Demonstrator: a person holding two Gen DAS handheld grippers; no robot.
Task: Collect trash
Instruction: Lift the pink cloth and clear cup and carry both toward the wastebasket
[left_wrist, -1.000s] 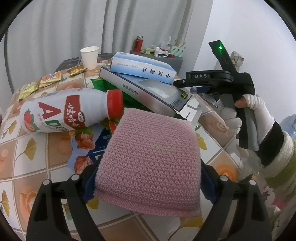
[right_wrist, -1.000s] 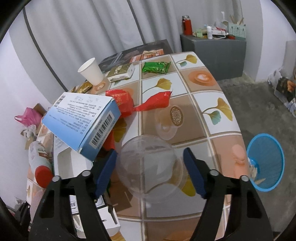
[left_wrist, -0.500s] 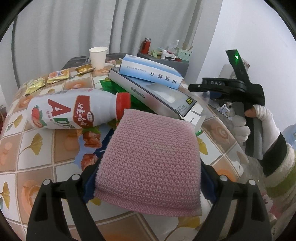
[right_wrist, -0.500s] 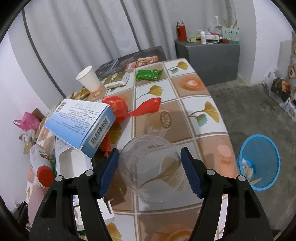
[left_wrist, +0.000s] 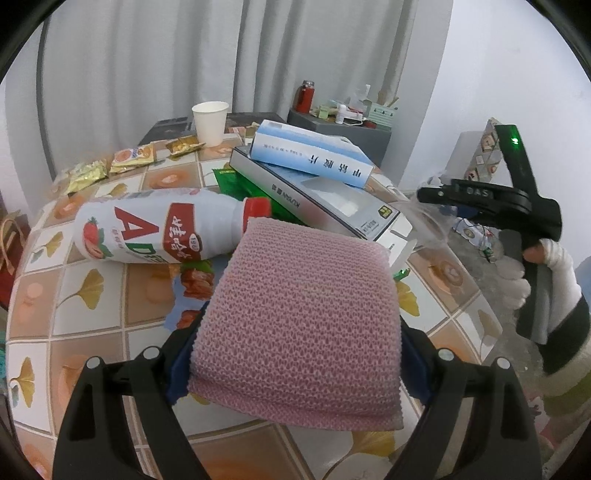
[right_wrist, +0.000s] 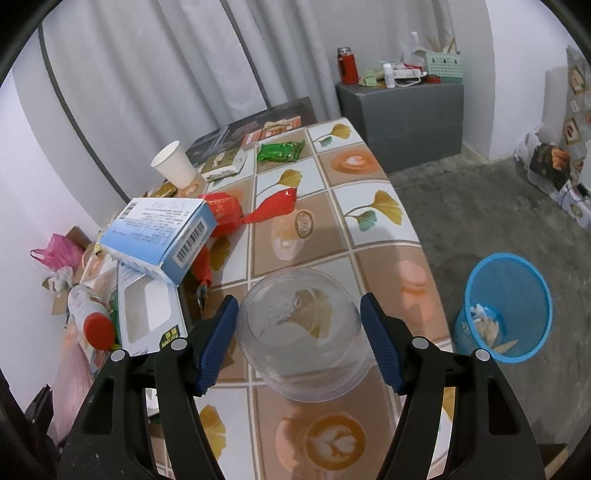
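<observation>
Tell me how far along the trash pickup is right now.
Done: the blue bin on the floor already holds a few scraps. In hand: the right gripper grips a clear plastic cup, and the left gripper a pink knitted cloth. Left: the bottle, paper cup, boxes and wrappers on the table.

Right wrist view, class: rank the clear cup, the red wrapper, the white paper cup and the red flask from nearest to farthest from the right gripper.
1. Clear cup, between the jaws.
2. Red wrapper, mid-table, left of centre.
3. White paper cup, far left of the table.
4. Red flask, on the grey cabinet beyond the table.
</observation>
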